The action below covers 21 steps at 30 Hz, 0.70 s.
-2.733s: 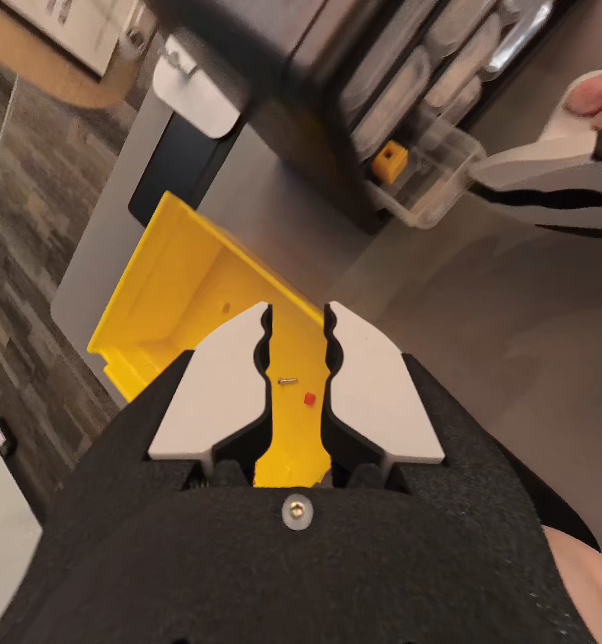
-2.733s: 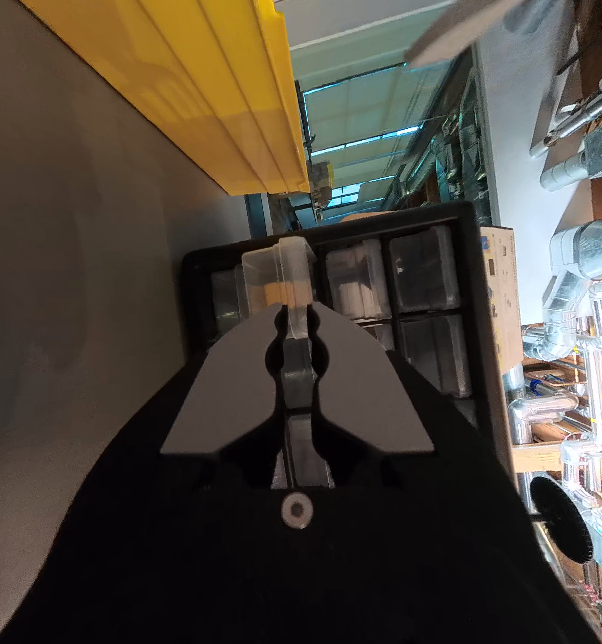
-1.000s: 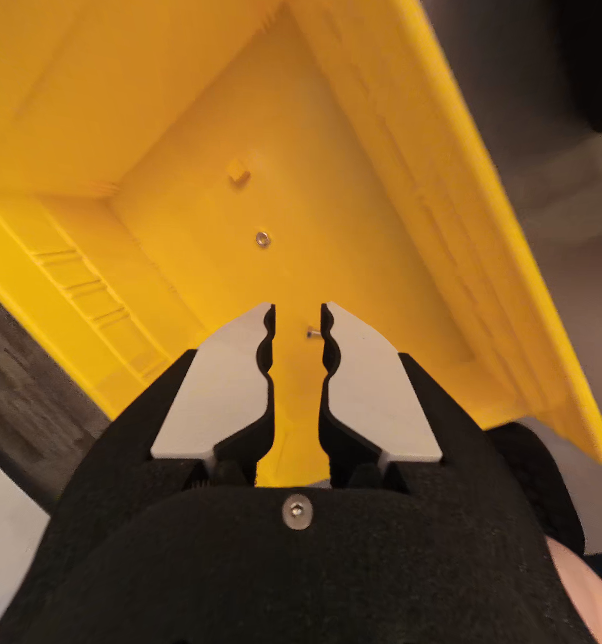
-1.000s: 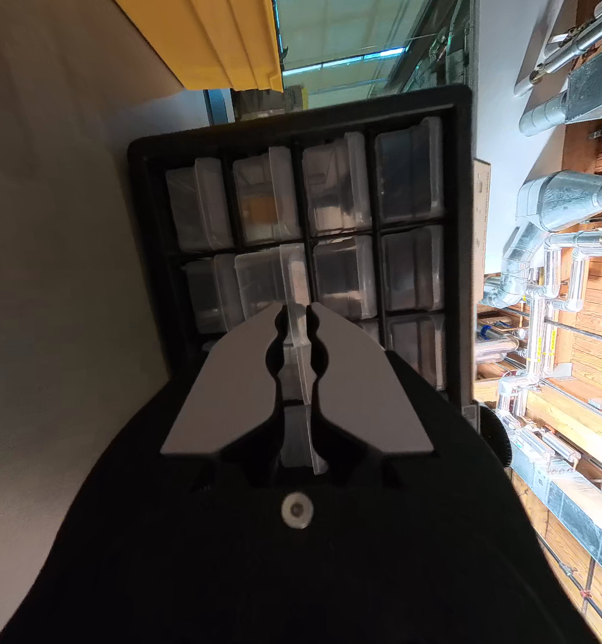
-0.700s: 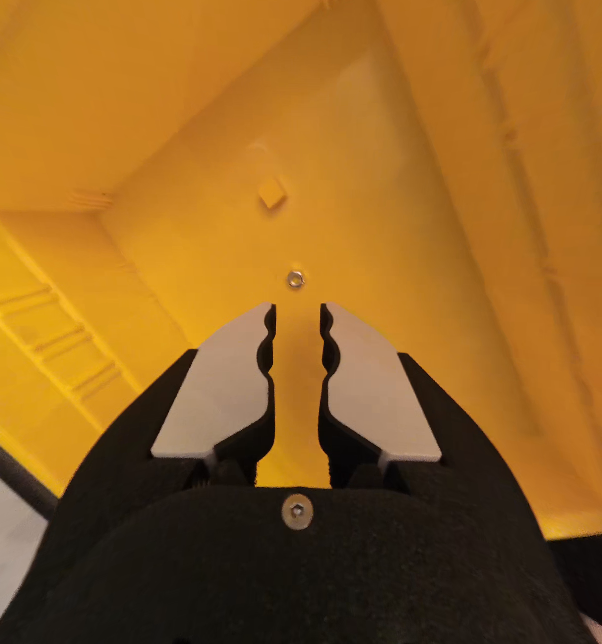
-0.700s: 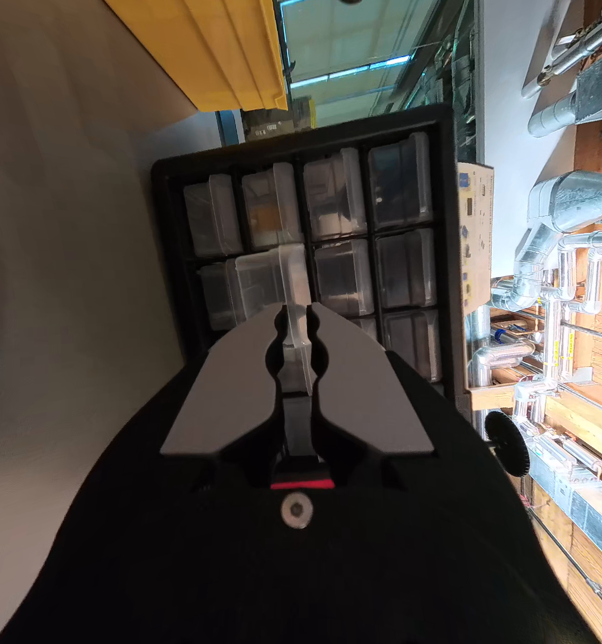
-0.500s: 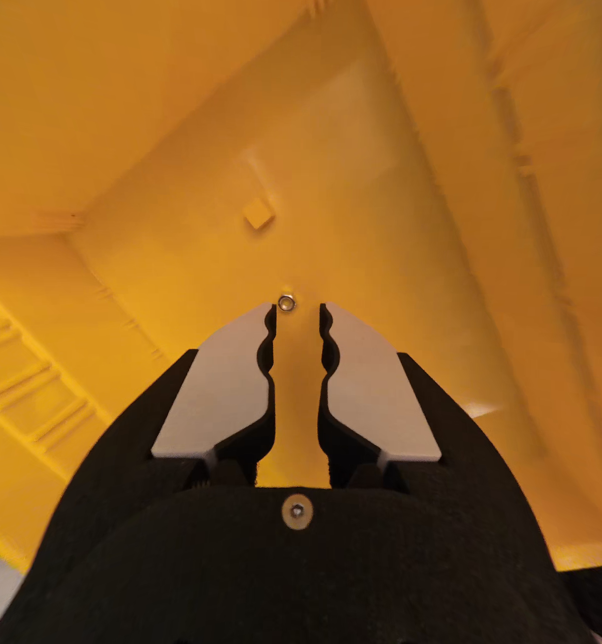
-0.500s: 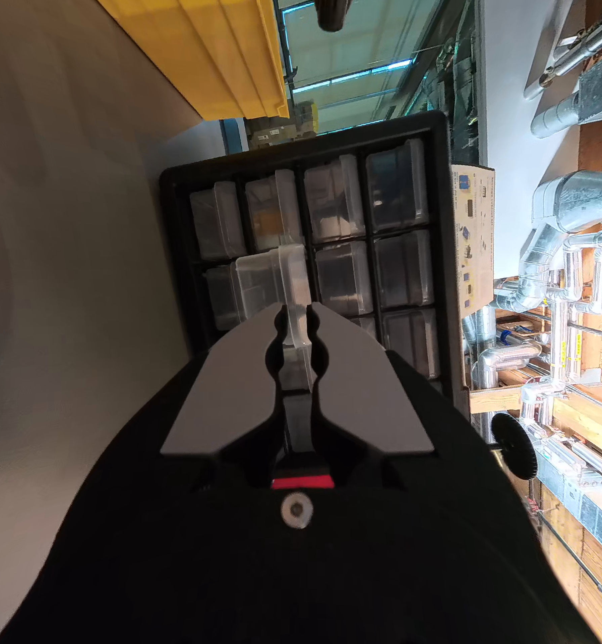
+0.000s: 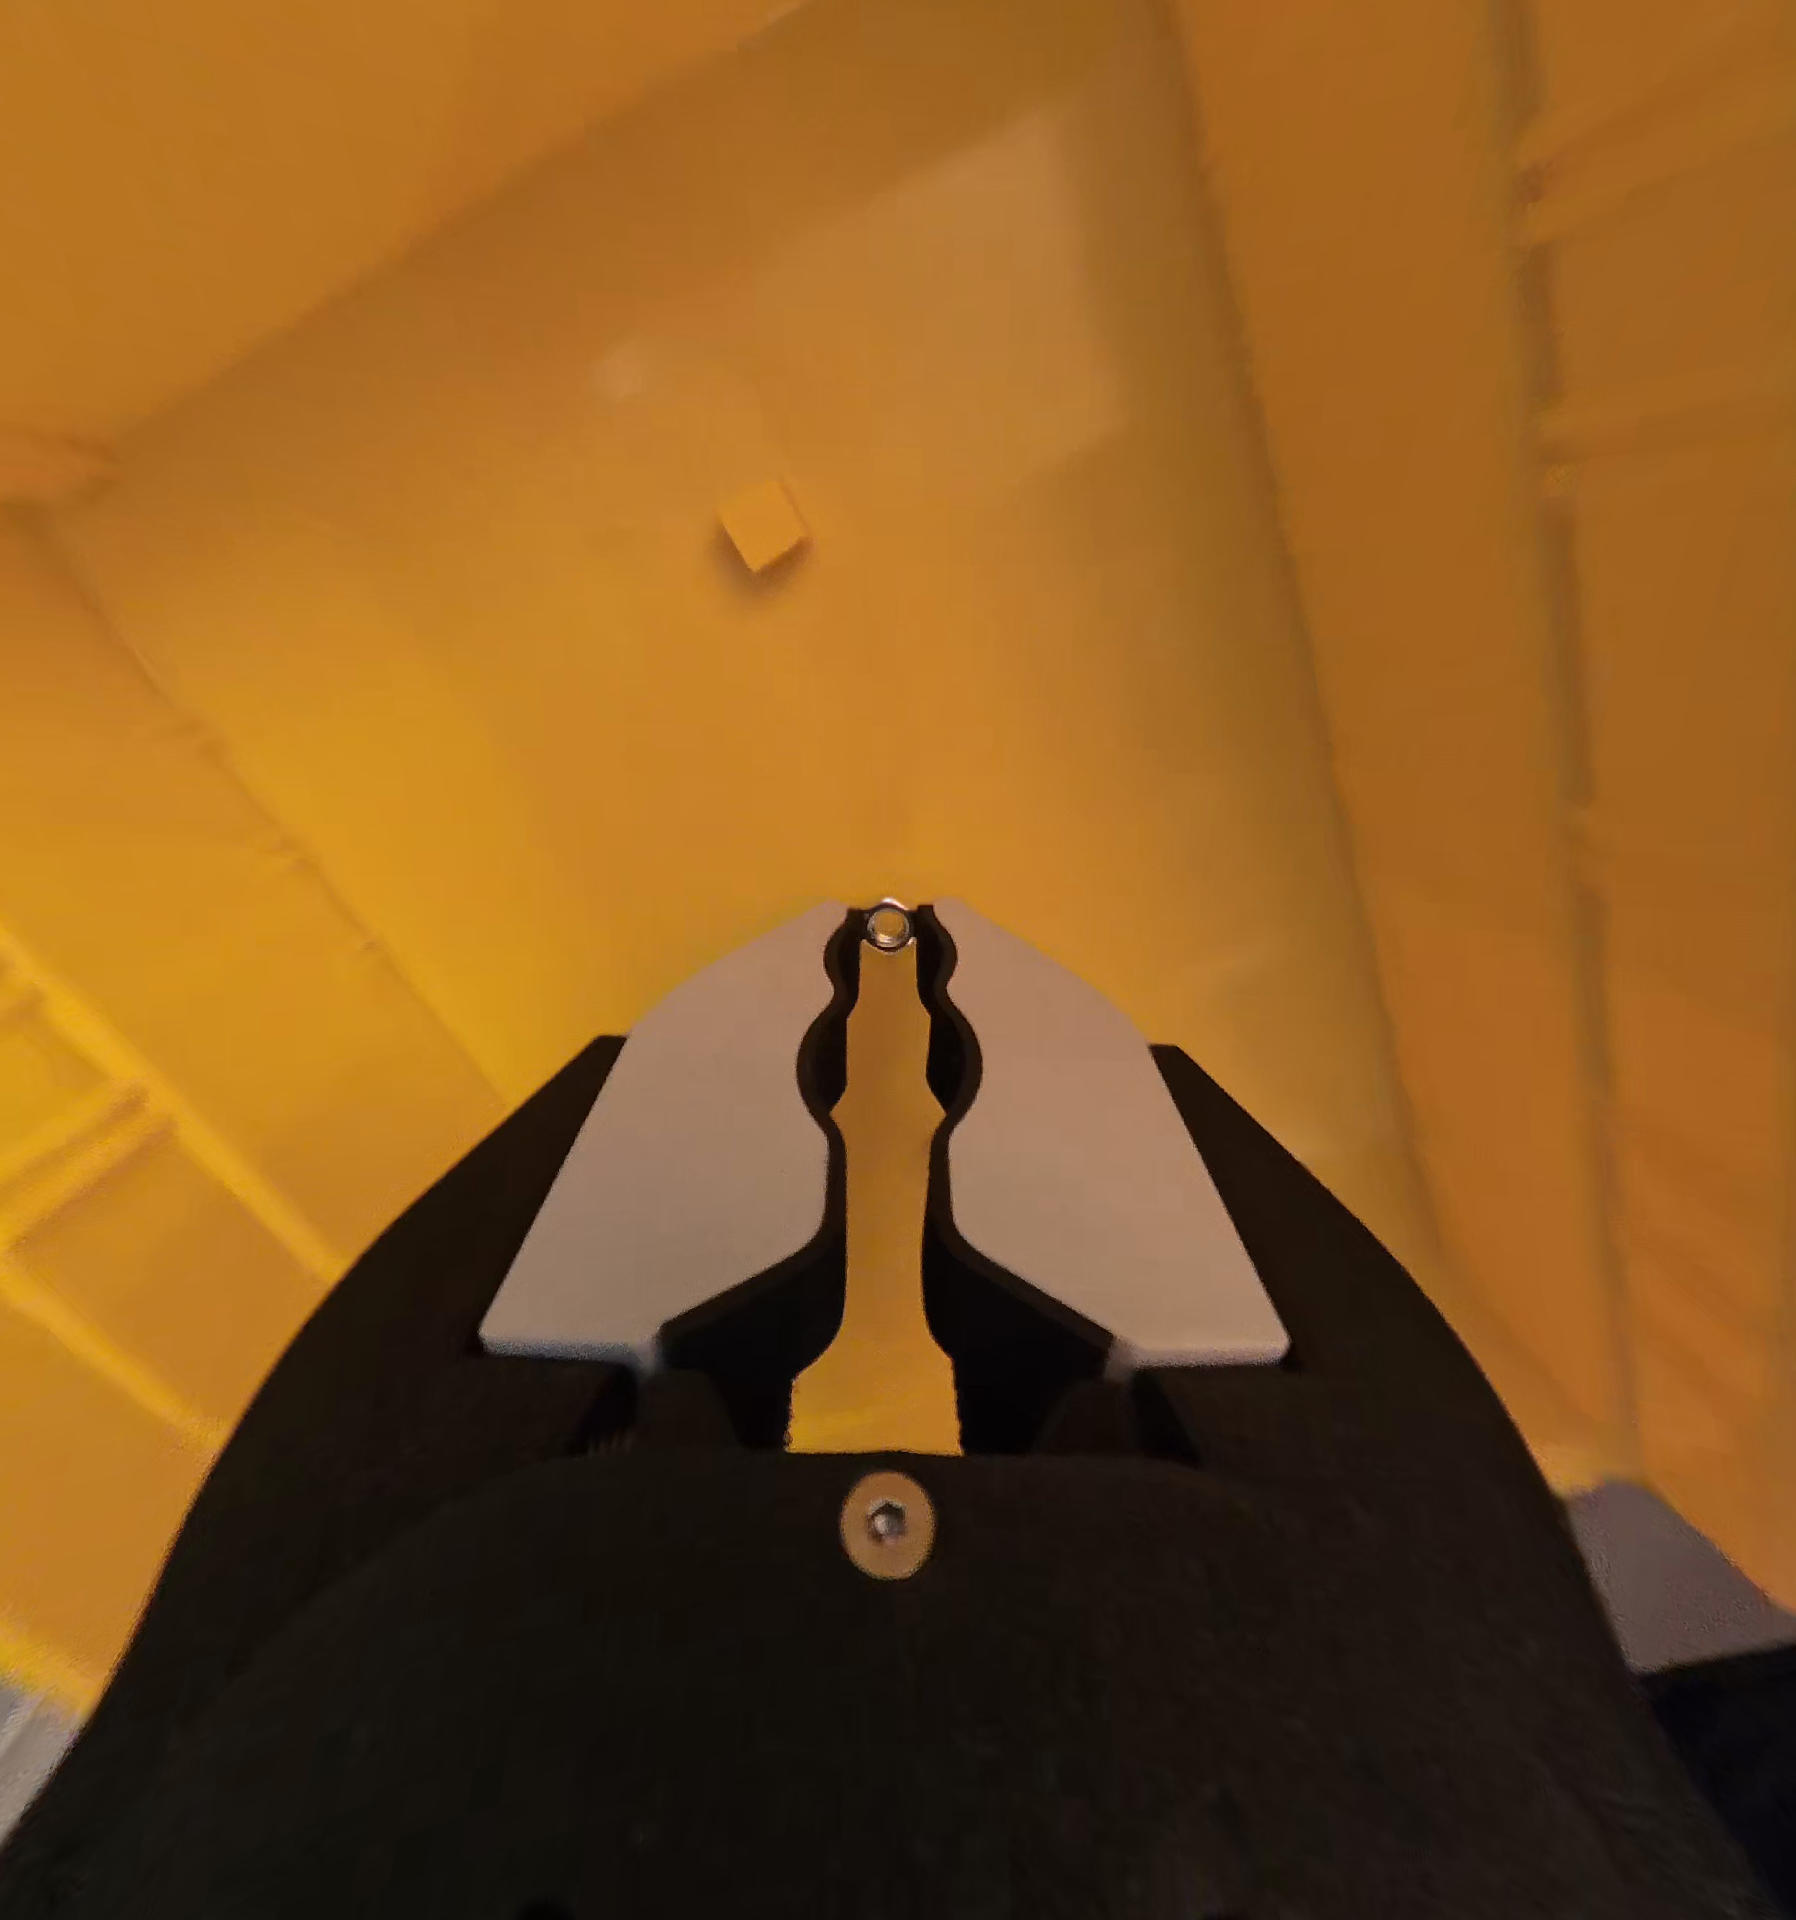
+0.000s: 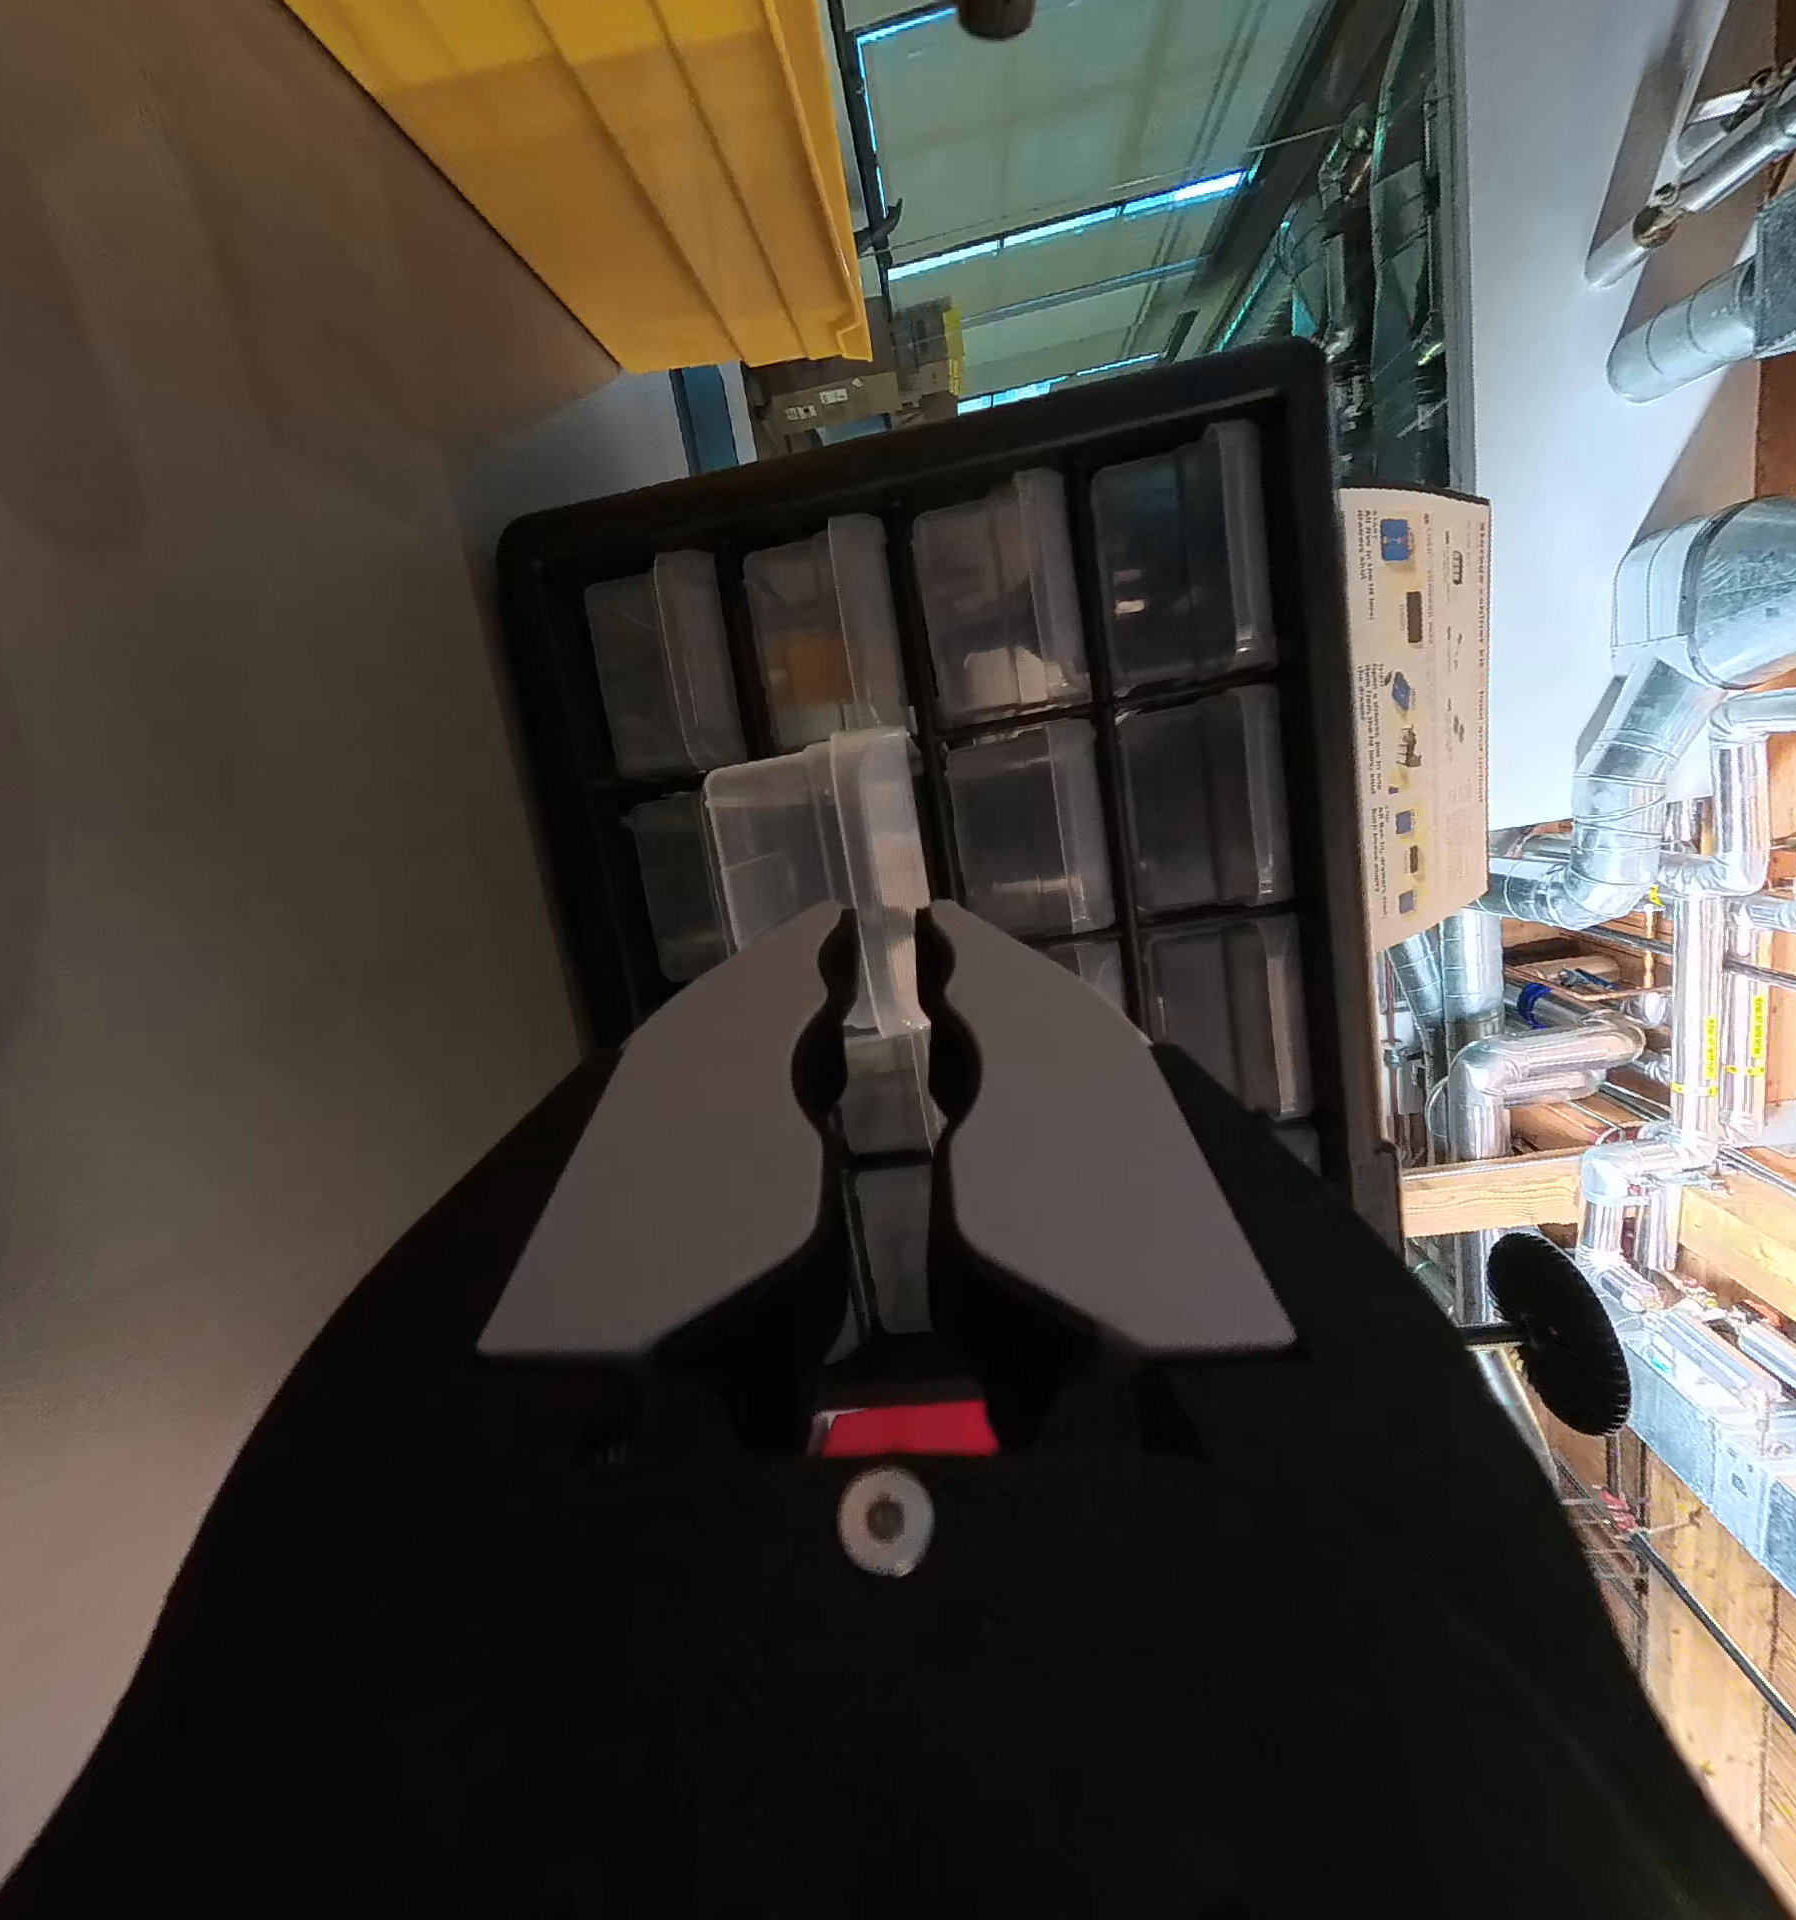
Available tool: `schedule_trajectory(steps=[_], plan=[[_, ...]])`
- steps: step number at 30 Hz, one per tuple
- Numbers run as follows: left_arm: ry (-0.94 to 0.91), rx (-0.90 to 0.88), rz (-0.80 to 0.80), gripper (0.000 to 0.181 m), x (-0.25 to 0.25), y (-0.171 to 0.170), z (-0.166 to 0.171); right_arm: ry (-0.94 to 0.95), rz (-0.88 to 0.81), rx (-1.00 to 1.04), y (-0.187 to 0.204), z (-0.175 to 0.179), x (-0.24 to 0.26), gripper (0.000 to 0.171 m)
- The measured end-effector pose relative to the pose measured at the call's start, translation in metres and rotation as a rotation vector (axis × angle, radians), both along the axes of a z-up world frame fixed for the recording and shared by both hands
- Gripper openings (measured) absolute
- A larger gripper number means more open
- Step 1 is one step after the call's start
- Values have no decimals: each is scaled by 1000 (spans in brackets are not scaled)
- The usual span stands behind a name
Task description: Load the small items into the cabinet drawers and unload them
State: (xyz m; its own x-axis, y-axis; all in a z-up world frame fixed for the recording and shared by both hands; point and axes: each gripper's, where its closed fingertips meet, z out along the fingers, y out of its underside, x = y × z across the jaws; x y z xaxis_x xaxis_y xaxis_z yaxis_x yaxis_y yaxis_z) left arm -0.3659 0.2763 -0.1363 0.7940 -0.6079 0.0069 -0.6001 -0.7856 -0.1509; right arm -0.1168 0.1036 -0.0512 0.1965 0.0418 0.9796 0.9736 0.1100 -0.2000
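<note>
Left gripper [image 9: 888, 925] jaws pinch a small metal nut [image 9: 888, 926] inside the yellow bin [image 9: 977, 623], yellow cube [image 9: 764, 525] at 11 o'clock of it; right gripper [image 10: 886, 940] jaws clamp the clear drawer [image 10: 821, 831] handle, drawer pulled partway from the black cabinet [image 10: 1325, 727].

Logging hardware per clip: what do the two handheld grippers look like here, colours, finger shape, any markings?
Both match: the left gripper and right gripper have a matte black textured body, two flat pale grey fingers tapering to a point, wavy black inner edges, and a round silver screw centred on the body. The right one shows a small red patch behind its fingers. No cables or sleeves are visible.
</note>
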Motion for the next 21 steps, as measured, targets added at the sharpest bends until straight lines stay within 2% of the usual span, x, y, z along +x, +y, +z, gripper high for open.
schedule_trajectory(steps=[3, 5, 8, 11, 14, 16, 21], plan=[[-85, 31, 8, 10, 9, -16, 41, 8, -1, -4, -3, -1, 1, 11], [-208, 71, -43, 10, 31, -36, 79, 8, 2, -3, -4, -1, 1, 11], [-380, 136, -260, 10, 79, -84, 132, 6, 12, 0, -5, 1, -1, 11], [-425, 191, -540, 10, 129, -136, 157, -2, 16, -1, -9, 0, -2, 11], [-414, 278, -721, 10, 187, -161, 159, 2, 32, 6, -15, 1, -6, 11], [-367, 288, -791, 10, 219, -167, 143, -6, 45, 9, -18, 1, -9, 11], [-220, 295, -817, 10, 252, -153, 98, -32, 59, -1, -19, -3, -14, 11]])
